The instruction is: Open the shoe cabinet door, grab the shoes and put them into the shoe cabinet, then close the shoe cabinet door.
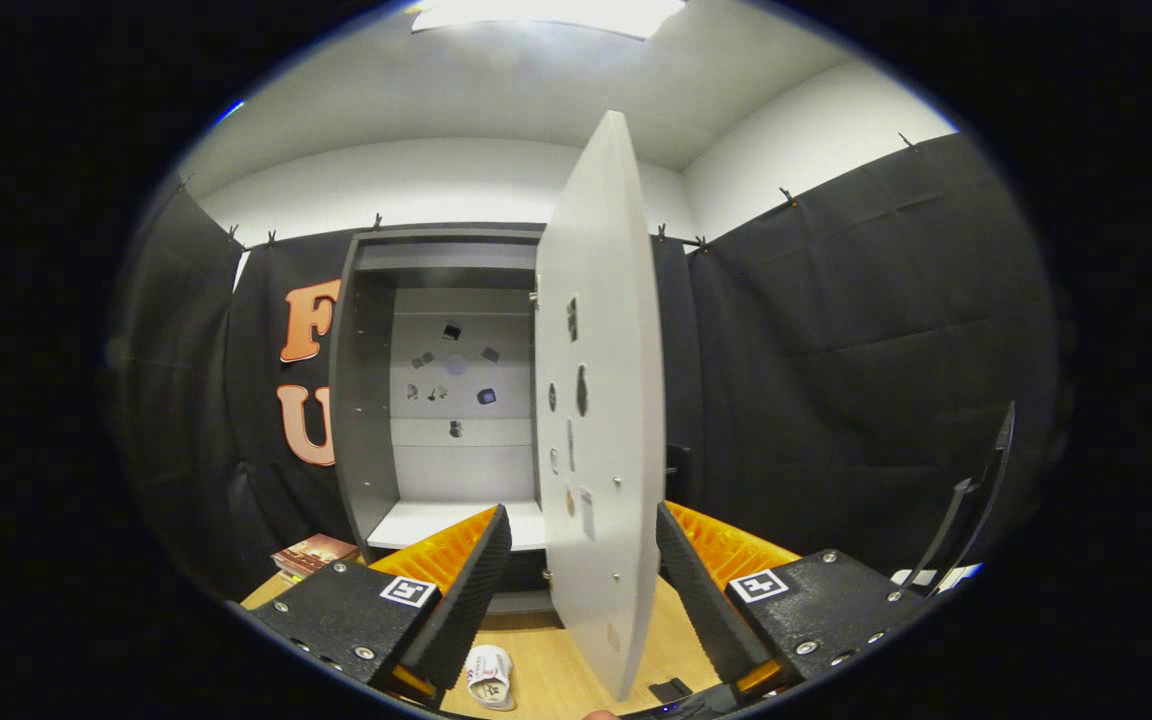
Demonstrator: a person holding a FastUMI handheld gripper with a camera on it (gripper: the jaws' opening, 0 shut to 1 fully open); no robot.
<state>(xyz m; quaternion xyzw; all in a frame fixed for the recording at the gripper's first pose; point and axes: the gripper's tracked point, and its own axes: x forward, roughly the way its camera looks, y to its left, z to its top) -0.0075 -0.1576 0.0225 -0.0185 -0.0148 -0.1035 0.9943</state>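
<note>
The grey shoe cabinet (364,400) stands against the booth wall with its inside showing and a pale shelf (436,520) at the bottom. Its white door (598,400) is swung far out towards me, and I see its inner face, dotted with small stickers. The door's free edge runs down between the fingers of my gripper (583,512), which stands open around it; the right finger (686,570) is close to the door and the left finger (476,580) stands a little apart. A white shoe (490,676) lies on the wooden floor (546,650) below the left finger.
A brown flat box (314,553) lies on the floor left of the cabinet. A thin black stand (976,500) leans at the right, in front of the black cloth wall (836,380). A small dark object (669,689) sits on the floor near the door's bottom edge.
</note>
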